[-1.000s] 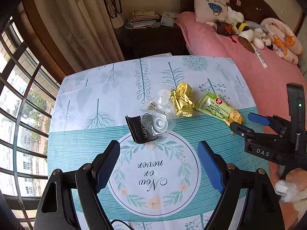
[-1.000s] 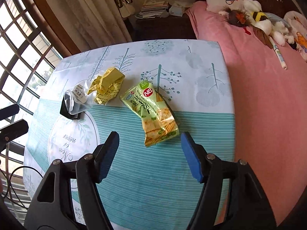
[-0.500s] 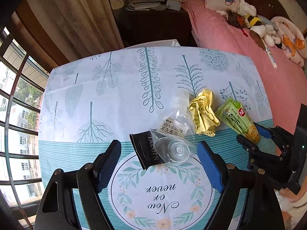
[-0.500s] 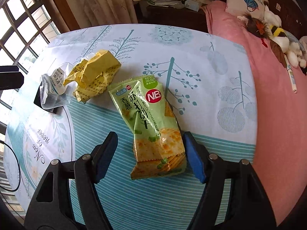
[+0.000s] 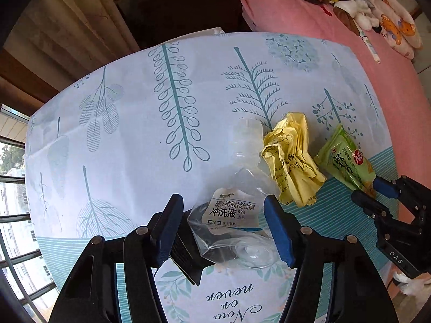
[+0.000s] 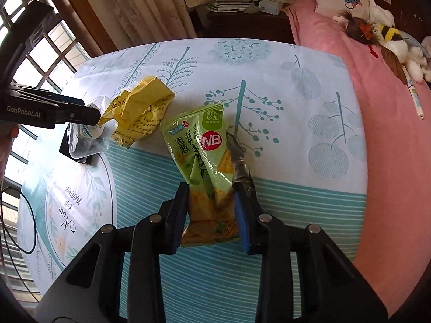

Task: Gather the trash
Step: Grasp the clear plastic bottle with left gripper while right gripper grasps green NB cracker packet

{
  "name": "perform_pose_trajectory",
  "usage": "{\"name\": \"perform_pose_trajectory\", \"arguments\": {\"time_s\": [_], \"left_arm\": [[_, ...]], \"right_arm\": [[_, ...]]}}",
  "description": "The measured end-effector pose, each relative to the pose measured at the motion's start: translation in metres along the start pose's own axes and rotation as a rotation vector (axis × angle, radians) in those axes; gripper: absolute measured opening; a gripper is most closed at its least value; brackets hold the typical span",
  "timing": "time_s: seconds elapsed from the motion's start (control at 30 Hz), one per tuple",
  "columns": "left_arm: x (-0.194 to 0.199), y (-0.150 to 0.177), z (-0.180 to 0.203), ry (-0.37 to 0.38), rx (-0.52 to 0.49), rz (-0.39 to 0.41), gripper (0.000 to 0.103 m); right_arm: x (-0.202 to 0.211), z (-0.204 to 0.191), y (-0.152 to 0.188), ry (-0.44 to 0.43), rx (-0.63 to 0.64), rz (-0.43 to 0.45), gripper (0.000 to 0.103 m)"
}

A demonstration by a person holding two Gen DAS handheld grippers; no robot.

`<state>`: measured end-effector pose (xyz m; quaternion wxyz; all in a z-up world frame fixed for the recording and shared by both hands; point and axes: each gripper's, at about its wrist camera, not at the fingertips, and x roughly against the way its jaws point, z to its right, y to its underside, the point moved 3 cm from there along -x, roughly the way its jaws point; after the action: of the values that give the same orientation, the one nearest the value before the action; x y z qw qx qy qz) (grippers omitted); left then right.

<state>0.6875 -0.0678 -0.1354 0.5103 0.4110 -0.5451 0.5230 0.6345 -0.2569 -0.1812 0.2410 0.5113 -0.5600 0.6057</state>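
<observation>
A crushed clear plastic bottle [image 5: 234, 210] with a white label lies on a black wrapper [image 5: 186, 258] on the tablecloth. My left gripper [image 5: 223, 231] points down over it. Its jaws are closing with the bottle between them, and a gap still shows on the left side. A crumpled yellow wrapper [image 5: 293, 161] lies just right of the bottle. My right gripper [image 6: 211, 215] is closing on the green snack bag [image 6: 196, 145]; the bag buckles between its pads. The right gripper [image 5: 367, 188] also shows in the left wrist view, and the left gripper [image 6: 89, 118] in the right wrist view.
The table [image 6: 296, 86] has a leaf-print cloth. A pink bed [image 6: 390, 134] with plush toys [image 6: 388, 37] runs along its right side. A dark nightstand [image 6: 242, 24] with papers and a curtain stand behind. Barred windows [image 6: 40, 62] are to the left, and a black cable [image 6: 29, 215] hangs there.
My left gripper sank toward the table, came over the bottle, and its jaws narrowed. My right gripper lowered onto the green bag and closed, crumpling it.
</observation>
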Motion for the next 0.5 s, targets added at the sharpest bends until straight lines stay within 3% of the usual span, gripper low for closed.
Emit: {"name": "perform_pose_trajectory", "arguments": {"time_s": [0.03, 0.1, 0.5], "left_arm": [[-0.003, 0.0, 0.003, 0.007, -0.013, -0.003, 0.062], [-0.007, 0.0, 0.01, 0.018, -0.037, -0.01, 0.049], [0.019, 0.026, 0.051, -0.094, -0.097, 0.11, 0.038]], "right_arm": [[0.001, 0.0, 0.002, -0.002, -0.006, 0.002, 0.029], [0.003, 0.0, 0.005, -0.006, -0.016, 0.006, 0.029], [0.033, -0.009, 0.036, -0.025, -0.111, 0.037, 0.022]]}}
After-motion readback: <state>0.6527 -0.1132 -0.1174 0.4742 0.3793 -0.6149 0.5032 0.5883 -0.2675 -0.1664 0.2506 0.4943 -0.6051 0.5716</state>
